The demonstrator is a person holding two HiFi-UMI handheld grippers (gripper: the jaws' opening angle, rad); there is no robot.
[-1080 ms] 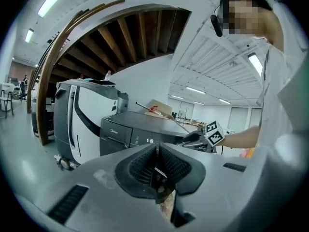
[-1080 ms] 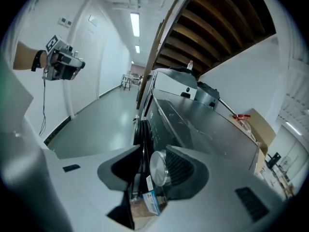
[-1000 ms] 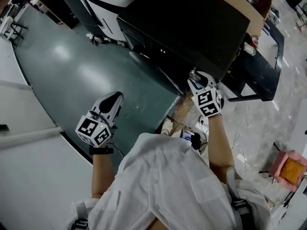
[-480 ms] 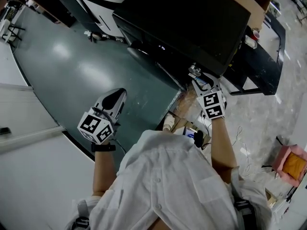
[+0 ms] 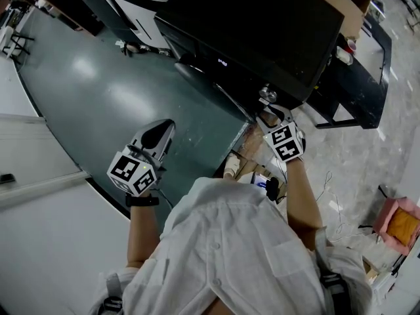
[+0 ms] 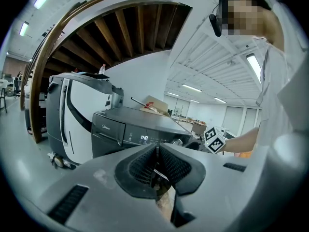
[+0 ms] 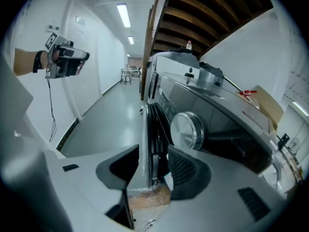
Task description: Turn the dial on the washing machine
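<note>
The dark grey washing machine [image 5: 262,25] stands ahead of me, its control panel facing me. Its round silver dial [image 7: 186,129] is at the panel's right end, small in the head view [image 5: 267,94]. My right gripper [image 7: 152,166] is open, just short of the dial, which lies ahead and a little to the right of the gap, outside the jaws. From above, the right gripper [image 5: 269,109] nearly touches the panel's corner. My left gripper [image 5: 160,130] hangs over the green floor, away from the machine, jaws shut on nothing [image 6: 157,161].
A white appliance [image 6: 67,110] stands left of the washer. A cardboard box [image 5: 354,5] sits behind its top. A black frame [image 5: 354,104] is to the right, with cables [image 5: 328,202] and a pink object [image 5: 397,225] on the pale floor.
My right gripper has crept up towards the dial and its marker cube has turned slightly. The left gripper has barely shifted.
</note>
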